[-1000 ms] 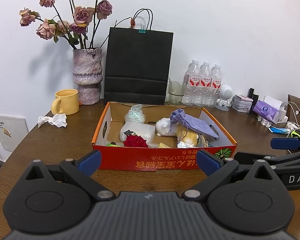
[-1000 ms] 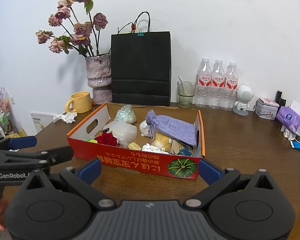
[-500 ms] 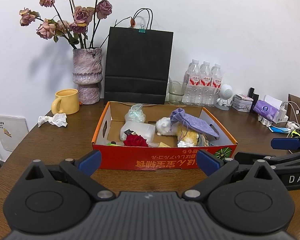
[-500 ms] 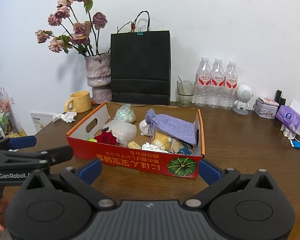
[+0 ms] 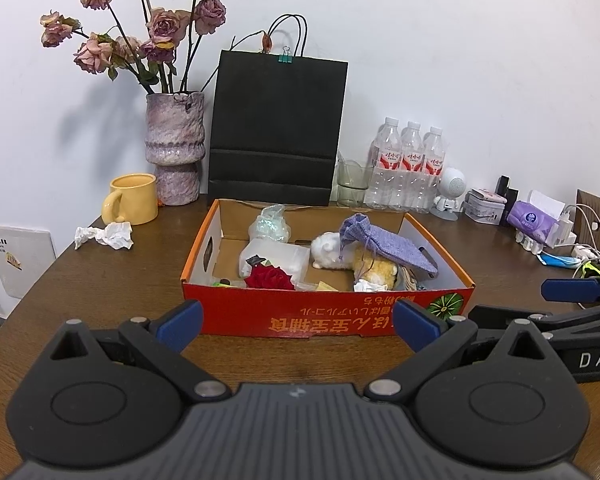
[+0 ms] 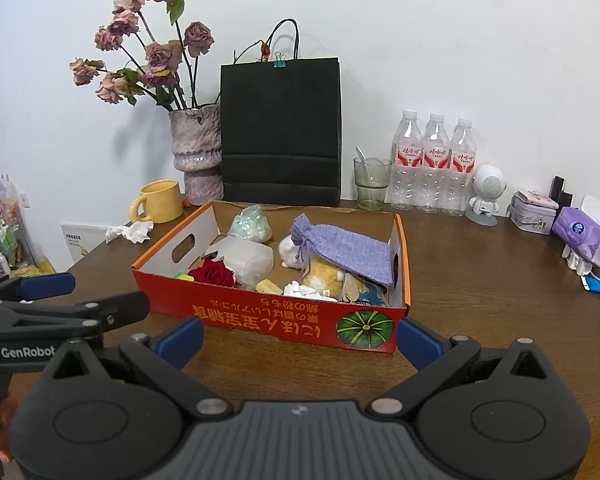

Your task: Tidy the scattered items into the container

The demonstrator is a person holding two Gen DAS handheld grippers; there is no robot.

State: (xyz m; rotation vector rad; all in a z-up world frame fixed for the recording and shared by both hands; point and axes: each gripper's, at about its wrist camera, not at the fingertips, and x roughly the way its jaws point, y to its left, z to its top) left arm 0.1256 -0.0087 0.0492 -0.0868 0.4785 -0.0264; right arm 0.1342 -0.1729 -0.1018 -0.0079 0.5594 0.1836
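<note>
An open red cardboard box (image 5: 328,316) (image 6: 268,316) stands mid-table. It holds a purple cloth pouch (image 5: 388,240) (image 6: 344,250), a red rose (image 5: 269,278) (image 6: 213,273), a white figurine (image 5: 329,250), a yellow plush (image 5: 378,270), a clear plastic tub (image 5: 274,256) and a clear bag (image 5: 270,224). My left gripper (image 5: 298,322) is open and empty in front of the box. My right gripper (image 6: 300,338) is open and empty in front of the box, to the right of the left one. A crumpled white tissue (image 5: 106,235) (image 6: 130,232) lies on the table left of the box.
At the back stand a yellow mug (image 5: 134,199), a vase of dried roses (image 5: 175,148), a black paper bag (image 5: 278,136), a glass (image 5: 352,184) and three water bottles (image 5: 410,168). A robot figure (image 6: 486,194), tins, tissue pack (image 6: 580,236) and cables sit right.
</note>
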